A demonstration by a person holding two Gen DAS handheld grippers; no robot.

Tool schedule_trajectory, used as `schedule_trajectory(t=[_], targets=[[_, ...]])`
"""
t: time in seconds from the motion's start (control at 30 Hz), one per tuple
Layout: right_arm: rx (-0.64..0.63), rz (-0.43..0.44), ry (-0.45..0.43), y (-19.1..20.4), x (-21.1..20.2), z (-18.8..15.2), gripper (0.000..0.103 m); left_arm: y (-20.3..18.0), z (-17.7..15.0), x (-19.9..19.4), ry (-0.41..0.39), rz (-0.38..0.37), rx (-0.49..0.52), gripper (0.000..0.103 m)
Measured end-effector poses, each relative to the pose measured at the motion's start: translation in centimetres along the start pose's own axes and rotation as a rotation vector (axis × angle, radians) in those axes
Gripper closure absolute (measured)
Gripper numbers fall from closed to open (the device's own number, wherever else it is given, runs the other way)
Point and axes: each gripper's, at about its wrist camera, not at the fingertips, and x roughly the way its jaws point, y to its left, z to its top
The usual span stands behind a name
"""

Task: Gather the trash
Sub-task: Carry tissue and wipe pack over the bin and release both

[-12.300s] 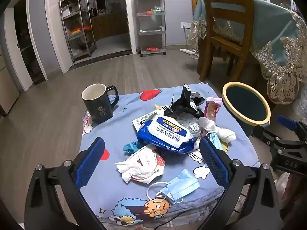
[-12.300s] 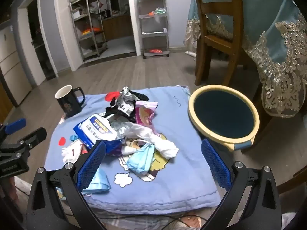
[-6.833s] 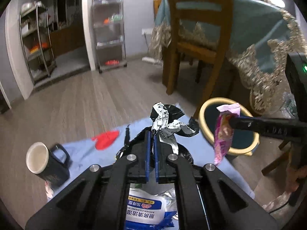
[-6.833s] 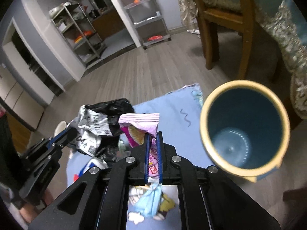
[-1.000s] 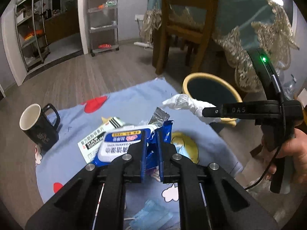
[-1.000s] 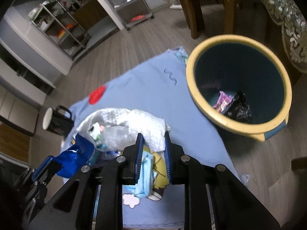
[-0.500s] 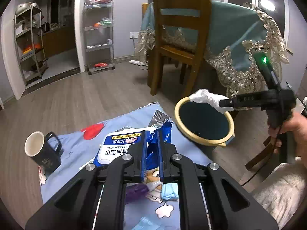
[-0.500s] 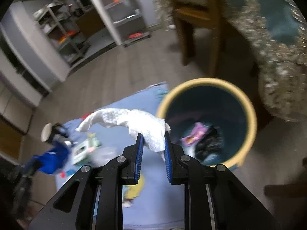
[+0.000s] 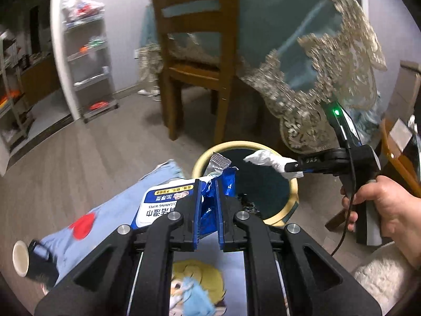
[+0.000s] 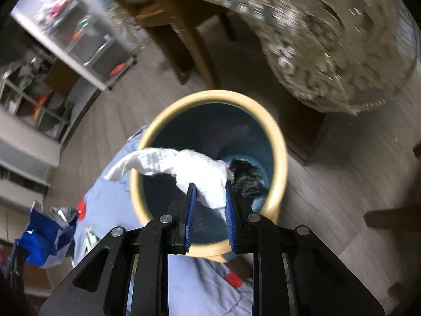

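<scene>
My left gripper (image 9: pixel 208 184) is shut on a blue wet-wipes pack (image 9: pixel 168 200) and holds it up just left of the bin (image 9: pixel 292 187). The pack also shows at the lower left of the right wrist view (image 10: pixel 44 239). My right gripper (image 10: pixel 209 189) is shut on a crumpled white tissue (image 10: pixel 184 166) and holds it over the bin's mouth (image 10: pixel 279 142). From the left wrist view the tissue (image 9: pixel 268 159) hangs above the bin's opening. A pink wrapper and a black bag (image 10: pixel 247 176) lie inside the bin.
A blue cartoon cloth (image 9: pixel 100 218) covers the low table, with a black mug (image 9: pixel 29 260) at its left edge. A wooden chair (image 9: pixel 194 60) and a table with a lace-edged teal cloth (image 9: pixel 310 60) stand behind the bin. Metal shelves (image 9: pixel 86 60) stand at the back.
Both grippers have moved toward the bin. The tissue now hangs over the bin's opening, and the wipes pack has come closer to the rim.
</scene>
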Motion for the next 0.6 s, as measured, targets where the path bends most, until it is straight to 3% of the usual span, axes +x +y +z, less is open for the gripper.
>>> schedule_trajectory(t=[0.27,0.6], targets=[[0.094,-0.004,0.009,-3.0,0.5,0.2,0.081,-4.1,1.8,6.1,0.034,-0.067,0.066,0.094],[0.107,-0.014,0.012,-3.1,0.4,0.1,0.081,-5.9,0.4,10.2,0.057,-0.107,0.044,0.093]])
